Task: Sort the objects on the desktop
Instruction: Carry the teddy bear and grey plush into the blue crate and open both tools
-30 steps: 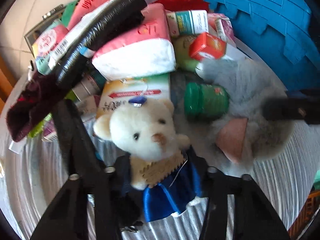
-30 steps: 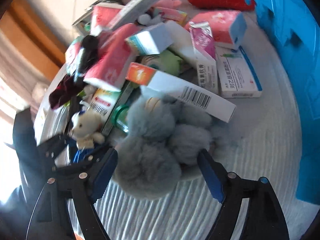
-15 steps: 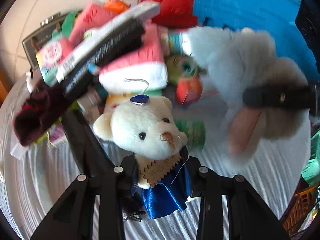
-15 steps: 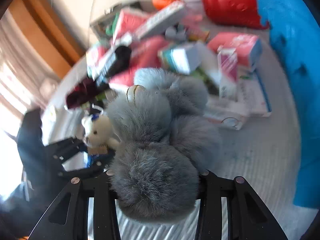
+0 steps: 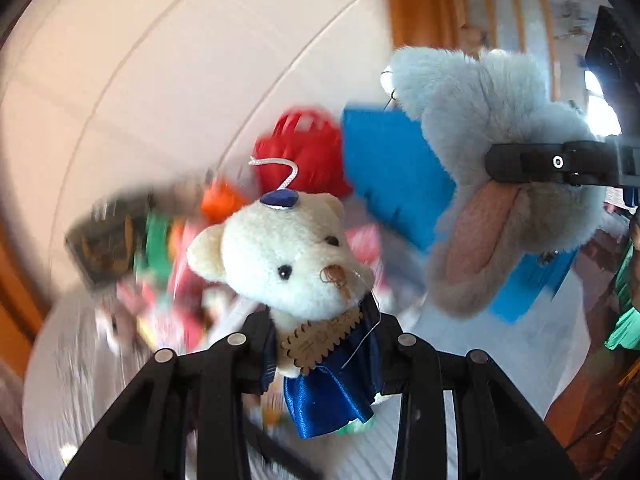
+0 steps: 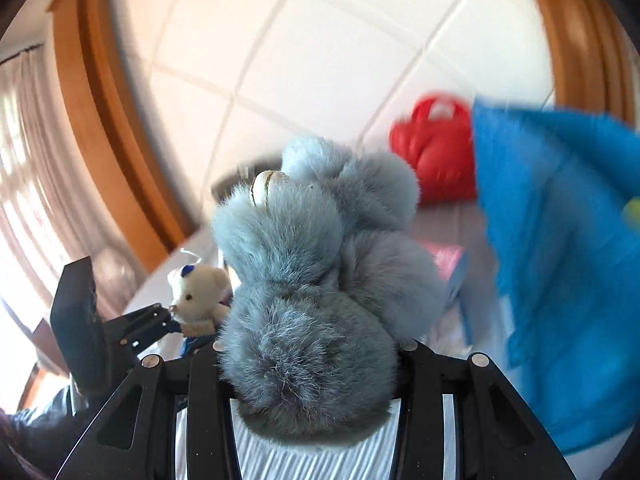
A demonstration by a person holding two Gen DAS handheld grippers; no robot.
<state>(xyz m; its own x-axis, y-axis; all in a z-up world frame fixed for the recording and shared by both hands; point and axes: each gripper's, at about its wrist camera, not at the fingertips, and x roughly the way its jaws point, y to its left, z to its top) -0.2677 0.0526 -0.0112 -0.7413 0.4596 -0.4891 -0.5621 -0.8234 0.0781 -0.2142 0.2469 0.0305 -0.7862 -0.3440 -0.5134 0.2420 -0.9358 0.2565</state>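
**White tiled wall, wood trim, bright window light**

A wall of large white tiles (image 6: 320, 60) with pale grout lines fills the upper part of both views. Curved by the lens, orange-brown wooden trim (image 6: 100, 140) frames it on the left, and a matching strip (image 6: 580, 40) rises on the right. At far left of the right wrist view a sheer curtain (image 6: 28, 168) hangs over a window, glowing with strong daylight. Below lies a white ribbed table covering (image 6: 304, 464). In the left wrist view, wooden slats (image 5: 492, 4) stand at upper right, beside more orange-brown wood (image 5: 416, 4).
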